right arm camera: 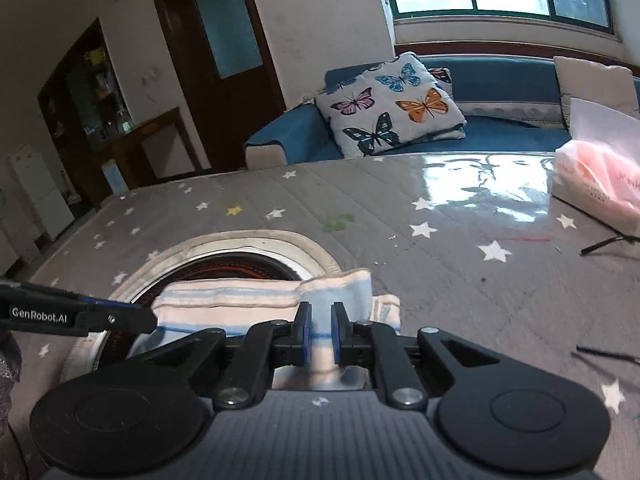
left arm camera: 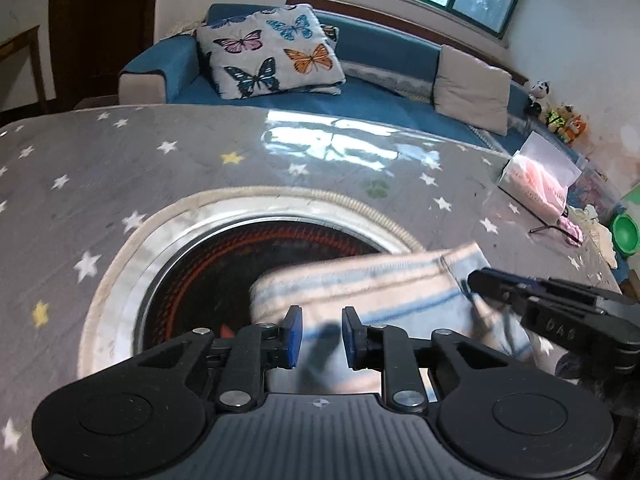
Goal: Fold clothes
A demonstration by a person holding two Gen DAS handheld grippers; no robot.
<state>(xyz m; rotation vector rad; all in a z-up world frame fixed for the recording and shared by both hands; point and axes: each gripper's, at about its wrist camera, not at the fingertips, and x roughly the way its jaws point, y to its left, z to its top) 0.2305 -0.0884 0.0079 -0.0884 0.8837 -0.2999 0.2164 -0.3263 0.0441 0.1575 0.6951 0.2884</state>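
**Fingers closing in on a striped cloth over a round counter inset**

Fingers of the left gripper are seen parted, with a gap between the blue pads and the striped cloth lying just beyond and beneath them; nothing is clamped between them. The right gripper is seen with its fingers drawn close on either side of a raised fold of the same cloth, and the fabric fills the narrow space between the pads, so a grip on the cloth is shown. In the left wrist view, the right gripper is seen from the side, with its tips at the cloth's right edge.

The cloth is pale, white to light blue, with thin blue stripes. It is bunched in a long roll and lies partly over a round dark inset ringed in red, set into the counter and bordered by a pale rim. The counter is covered with a grey sheet printed with white and yellow stars, under a glossy clear layer.

At the far right of the counter, a clear bag with pink contents is seen. Behind the counter, a blue sofa is shown, with a butterfly cushion on it.
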